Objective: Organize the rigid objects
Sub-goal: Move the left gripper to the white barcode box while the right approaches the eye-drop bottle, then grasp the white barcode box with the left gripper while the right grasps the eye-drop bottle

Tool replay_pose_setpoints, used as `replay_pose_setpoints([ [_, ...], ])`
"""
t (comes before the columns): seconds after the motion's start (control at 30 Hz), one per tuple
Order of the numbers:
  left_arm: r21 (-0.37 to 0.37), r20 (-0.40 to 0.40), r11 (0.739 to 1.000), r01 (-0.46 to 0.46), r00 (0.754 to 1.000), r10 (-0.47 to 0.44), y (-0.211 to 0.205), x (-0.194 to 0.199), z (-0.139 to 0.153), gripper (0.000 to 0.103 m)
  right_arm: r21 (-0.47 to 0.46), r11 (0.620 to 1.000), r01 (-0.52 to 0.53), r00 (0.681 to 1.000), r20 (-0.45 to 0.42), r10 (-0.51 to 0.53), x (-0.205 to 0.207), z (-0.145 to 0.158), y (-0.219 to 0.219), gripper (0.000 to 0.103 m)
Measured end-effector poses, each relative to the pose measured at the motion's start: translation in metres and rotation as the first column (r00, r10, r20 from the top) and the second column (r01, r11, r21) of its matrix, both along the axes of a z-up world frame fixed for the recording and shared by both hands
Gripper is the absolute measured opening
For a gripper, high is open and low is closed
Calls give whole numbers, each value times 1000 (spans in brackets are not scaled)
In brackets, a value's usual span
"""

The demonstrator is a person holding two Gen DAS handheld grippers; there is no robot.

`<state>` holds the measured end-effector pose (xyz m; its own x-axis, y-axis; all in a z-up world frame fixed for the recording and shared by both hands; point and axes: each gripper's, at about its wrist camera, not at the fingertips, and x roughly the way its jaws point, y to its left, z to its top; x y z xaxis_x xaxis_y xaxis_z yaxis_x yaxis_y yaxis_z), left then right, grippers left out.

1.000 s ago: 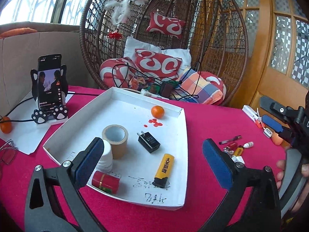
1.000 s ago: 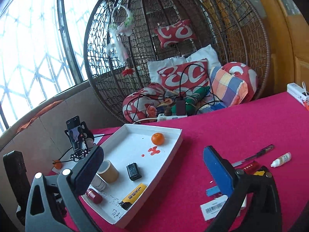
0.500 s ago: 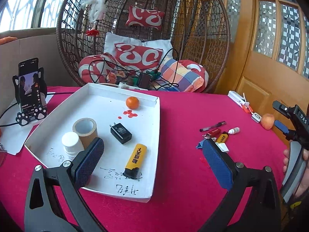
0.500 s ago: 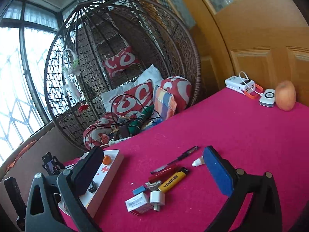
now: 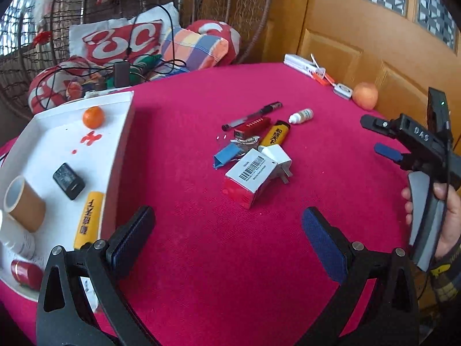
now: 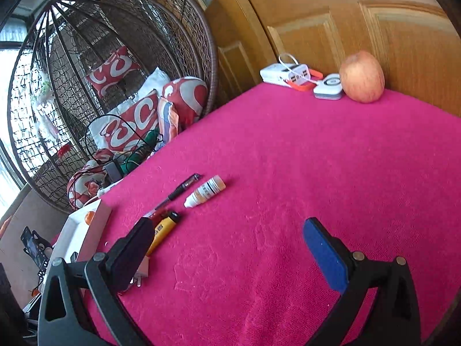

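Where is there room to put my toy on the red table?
Bare red cloth lies between the pile around the barcoded white box and the round apple. The white tray is crowded.

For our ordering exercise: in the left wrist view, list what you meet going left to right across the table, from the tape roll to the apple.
Tape roll → black charger → small orange → barcoded box → dropper bottle → apple.

Both fisheye views are aimed low across the magenta cloth-covered table (image 5: 230,259); the yellow lighter (image 5: 276,137) (image 6: 163,229) is shared.
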<state>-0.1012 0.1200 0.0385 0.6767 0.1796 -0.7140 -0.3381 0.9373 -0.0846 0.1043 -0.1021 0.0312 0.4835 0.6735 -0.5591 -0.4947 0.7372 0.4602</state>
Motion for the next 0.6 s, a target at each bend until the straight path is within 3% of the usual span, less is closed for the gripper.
replay_pose_setpoints([
  [0.1, -1, -42, 1000, 12, 999, -12, 1, 27, -12, 102, 21, 1000, -23, 999, -26, 24, 3, -5, -3, 103],
  [0.3, -2, -80, 998, 65, 995, -65, 5, 56, -26, 78, 12, 997, -79, 997, 3, 79, 8, -3, -3, 103],
  [0.37, -14, -95, 996, 90, 991, -91, 4, 63, -29, 69, -40, 993, -107, 994, 12, 108, 12, 0, 5, 103],
  [0.43, 26, -97, 995, 98, 991, -95, -2, 64, -29, 49, -93, 987, -133, 991, 13, 135, 20, 2, 17, 103],
  [0.6, -2, -78, 997, 74, 994, -74, -2, 56, -28, 43, -215, 952, -218, 965, 101, 244, 28, 13, 67, 103],
])
